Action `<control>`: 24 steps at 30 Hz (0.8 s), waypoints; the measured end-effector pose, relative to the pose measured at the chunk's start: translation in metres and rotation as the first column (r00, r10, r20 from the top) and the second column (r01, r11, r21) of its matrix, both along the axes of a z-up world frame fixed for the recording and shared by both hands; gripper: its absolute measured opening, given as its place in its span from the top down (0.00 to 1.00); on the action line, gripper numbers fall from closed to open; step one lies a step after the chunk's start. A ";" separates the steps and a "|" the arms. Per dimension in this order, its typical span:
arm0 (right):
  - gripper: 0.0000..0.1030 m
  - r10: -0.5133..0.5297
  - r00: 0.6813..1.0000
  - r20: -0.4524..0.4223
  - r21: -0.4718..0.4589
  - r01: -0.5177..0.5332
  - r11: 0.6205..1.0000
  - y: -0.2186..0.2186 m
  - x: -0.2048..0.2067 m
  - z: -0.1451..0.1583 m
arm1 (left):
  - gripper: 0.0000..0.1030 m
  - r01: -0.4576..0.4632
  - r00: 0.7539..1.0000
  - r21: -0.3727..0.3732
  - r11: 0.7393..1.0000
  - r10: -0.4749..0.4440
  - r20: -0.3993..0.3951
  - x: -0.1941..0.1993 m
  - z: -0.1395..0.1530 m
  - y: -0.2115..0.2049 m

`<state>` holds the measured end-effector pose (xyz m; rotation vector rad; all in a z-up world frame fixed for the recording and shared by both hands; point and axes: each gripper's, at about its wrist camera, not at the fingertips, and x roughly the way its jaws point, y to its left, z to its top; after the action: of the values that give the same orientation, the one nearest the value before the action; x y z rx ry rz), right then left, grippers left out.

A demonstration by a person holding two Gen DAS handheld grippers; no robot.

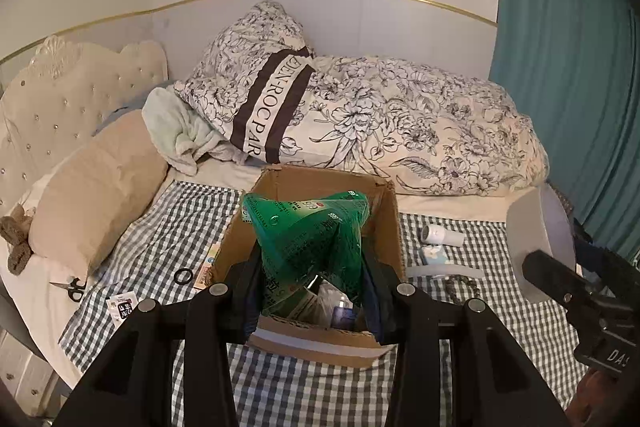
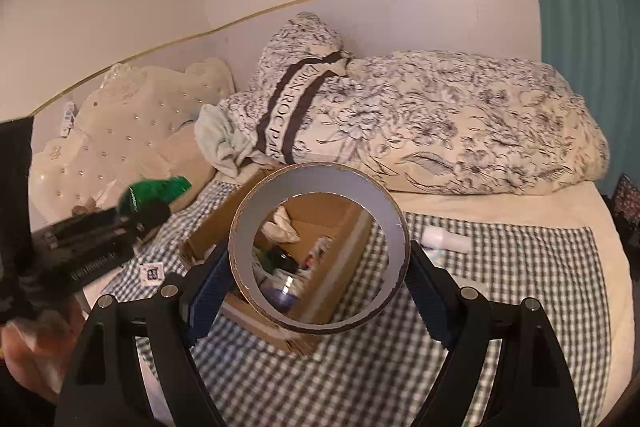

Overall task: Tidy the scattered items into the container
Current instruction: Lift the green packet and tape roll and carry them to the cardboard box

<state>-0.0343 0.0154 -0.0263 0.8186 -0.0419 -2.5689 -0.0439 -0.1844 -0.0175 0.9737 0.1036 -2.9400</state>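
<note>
An open cardboard box (image 1: 386, 211) stands on the checked blanket with several small items inside. Just above its near side, my left gripper (image 1: 312, 267) is shut on a crumpled green packet (image 1: 308, 239). My right gripper (image 2: 320, 267) is shut on a wide grey tape roll (image 2: 320, 179), held on edge over the box (image 2: 208, 235), whose contents show through the roll's hole. The left wrist view has the tape roll (image 1: 536, 227) and right gripper (image 1: 560, 279) at the right. The green packet (image 2: 156, 193) shows blurred at the left of the right wrist view.
On the blanket left of the box lie scissors (image 1: 72, 289), a black ring (image 1: 185, 275), a small printed card (image 1: 122, 307) and a flat pack (image 1: 210, 263). To its right lie a white bottle (image 1: 442, 235), a tissue pack (image 1: 434, 254) and a bead chain (image 1: 460, 285). A floral duvet (image 1: 400, 131) lies behind.
</note>
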 end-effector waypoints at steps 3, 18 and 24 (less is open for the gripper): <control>0.20 0.016 1.000 0.006 0.001 -0.016 1.000 -0.016 -0.010 0.000 | 0.59 -0.008 1.000 0.003 1.000 0.008 0.008 -0.008 -0.006 -0.008; 0.20 0.109 0.989 0.101 -0.011 -0.109 0.994 -0.068 -0.069 -0.028 | 0.59 -0.011 0.999 -0.014 1.000 0.011 0.046 -0.054 -0.032 -0.032; 0.20 0.111 0.985 0.134 -0.009 -0.111 0.994 -0.084 -0.098 -0.043 | 0.59 0.006 0.997 -0.010 1.000 -0.005 0.075 -0.079 -0.049 -0.033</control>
<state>-0.1325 -0.0688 -0.0697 0.9642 -0.0379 -2.4066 -0.1234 -0.2174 -0.0667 1.0835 0.0833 -2.9016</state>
